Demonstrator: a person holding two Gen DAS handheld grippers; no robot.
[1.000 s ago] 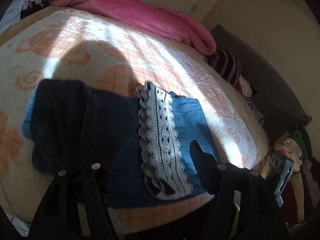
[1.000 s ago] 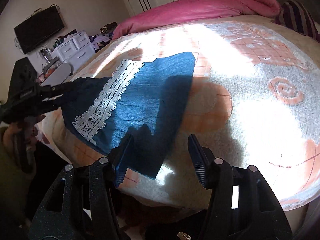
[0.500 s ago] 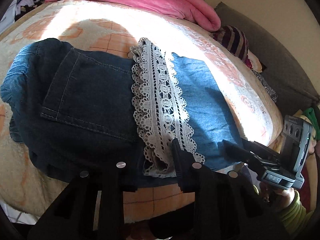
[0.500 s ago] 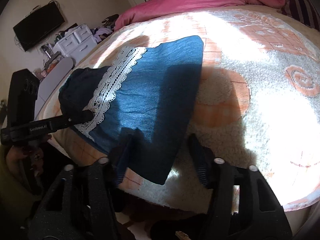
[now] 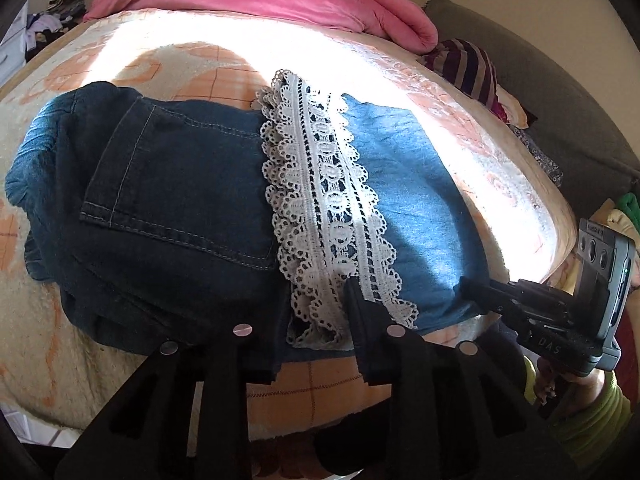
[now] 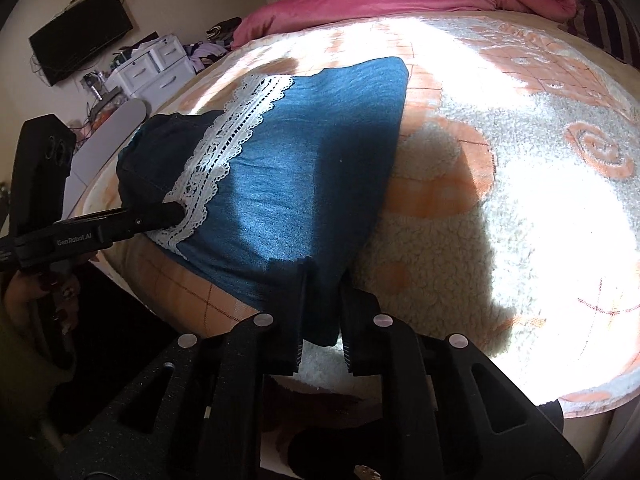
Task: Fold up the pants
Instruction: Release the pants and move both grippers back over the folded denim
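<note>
Left gripper [image 5: 312, 320]: angled down, jaws opening, lace hem [image 5: 328, 216] between. Right gripper [image 6: 320, 312]: angled down, closing on pants [image 6: 304, 168] corner.

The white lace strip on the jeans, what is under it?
Under the white lace strip, blue denim shows through its holes. It lies across the folded blue denim pants, dark on one side and lighter on the other. How the layers meet beneath the lace is covered.

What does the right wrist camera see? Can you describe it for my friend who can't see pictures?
The right gripper is closing on the near corner of blue pants with a white lace band, spread on a fluffy bed blanket. The left gripper touches the lace.
</note>
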